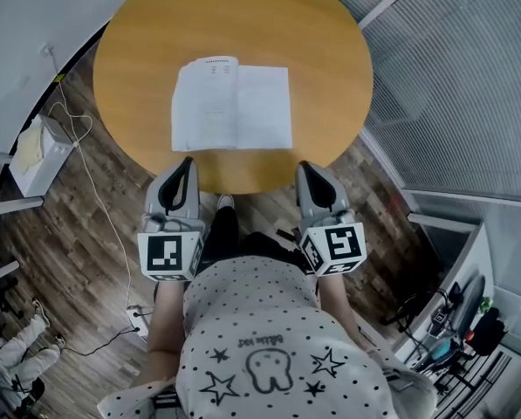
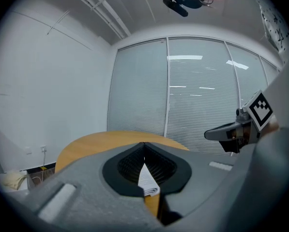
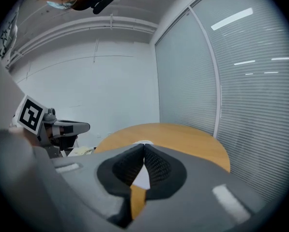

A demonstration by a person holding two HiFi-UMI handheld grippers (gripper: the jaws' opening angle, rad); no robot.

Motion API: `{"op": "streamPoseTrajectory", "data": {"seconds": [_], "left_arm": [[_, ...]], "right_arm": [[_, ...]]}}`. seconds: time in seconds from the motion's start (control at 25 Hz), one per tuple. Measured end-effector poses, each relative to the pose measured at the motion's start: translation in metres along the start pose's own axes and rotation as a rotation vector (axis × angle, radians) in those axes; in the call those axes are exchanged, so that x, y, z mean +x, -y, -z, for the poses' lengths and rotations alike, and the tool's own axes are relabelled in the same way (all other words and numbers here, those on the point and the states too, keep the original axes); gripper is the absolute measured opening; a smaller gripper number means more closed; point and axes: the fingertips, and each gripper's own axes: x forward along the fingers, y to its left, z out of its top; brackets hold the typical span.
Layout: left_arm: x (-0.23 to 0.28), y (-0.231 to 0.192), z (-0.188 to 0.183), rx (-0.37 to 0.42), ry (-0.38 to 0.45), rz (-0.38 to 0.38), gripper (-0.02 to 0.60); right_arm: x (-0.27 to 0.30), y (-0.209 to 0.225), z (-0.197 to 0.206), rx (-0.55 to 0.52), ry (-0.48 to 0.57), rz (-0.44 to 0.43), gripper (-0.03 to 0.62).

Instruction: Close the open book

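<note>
1. The left hand-held gripper (image 1: 188, 162) is closed and empty. In its own view the two dark ribbed pads meet at their tips with nothing caught between them.
2. The right hand-held gripper (image 1: 302, 166) is closed on nothing too, its pads touching at the tips in its own view.
3. In the head view both point away from the person, side by side and well apart, with their tips over the near edge of the tabletop (image 1: 147, 46). Each carries a marker cube (image 1: 170, 254) at its rear end, close to the person's dotted shirt (image 1: 260, 339).
4. The open book (image 1: 234, 105) lies flat with its pages up, between the centre of the round wooden tabletop and its near edge. It is apart from both hand-held grippers. The left tip lines up with the book's near left corner, and the right tip sits just outside its near right corner. Only a strip of bare wood lies between the tips and the book.
5. Only the head view shows the whole book with both pages. Each gripper view shows just a sliver of white page in the gap below the closed tips, above a strip of tabletop.
6. The gripper views add the ceiling, a white wall, and the other hand-held gripper seen from the side with its cube. Beyond the tabletop's far edge stand tall slatted blinds (image 2: 197, 91).
7. Around the tabletop is a wood-plank floor (image 1: 68, 234). A white box (image 1: 40, 155) stands to the left, and a white cable (image 1: 103, 195) runs from it to a power strip (image 1: 138, 319) near the person's legs.
</note>
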Motion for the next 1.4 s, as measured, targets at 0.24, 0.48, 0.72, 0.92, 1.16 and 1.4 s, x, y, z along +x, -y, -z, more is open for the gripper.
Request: {"op": "streamPoseTrajectory", "data": {"seconds": [0.24,0.48,0.72,0.92,1.16,1.4], "left_arm": [[0.014,-0.011,0.001,-0.001,-0.004,0.002,0.009],[0.015,-0.01,0.001,-0.02,-0.012,-0.007,0.009],[0.02,0.001,-0.003,-0.021,-0.005,-0.03,0.009],[0.028,0.016,-0.008,-0.023,-0.001,-0.058,0.009],[0.034,0.041,-0.021,-0.01,0.029,-0.089,0.009],[0.031,0.053,-0.024,-0.024,0.048,-0.14,0.009]], "right_arm": [[0.009,0.0,0.0,0.008,-0.013,0.015,0.005],[0.007,0.006,-0.002,0.017,-0.01,0.019,0.005],[0.007,0.021,-0.003,0.02,-0.003,0.001,0.005],[0.004,0.042,-0.009,0.014,0.007,-0.026,0.005],[-0.007,0.078,-0.015,0.007,0.028,-0.034,0.005],[-0.008,0.104,-0.016,0.001,0.049,-0.046,0.005]]}}
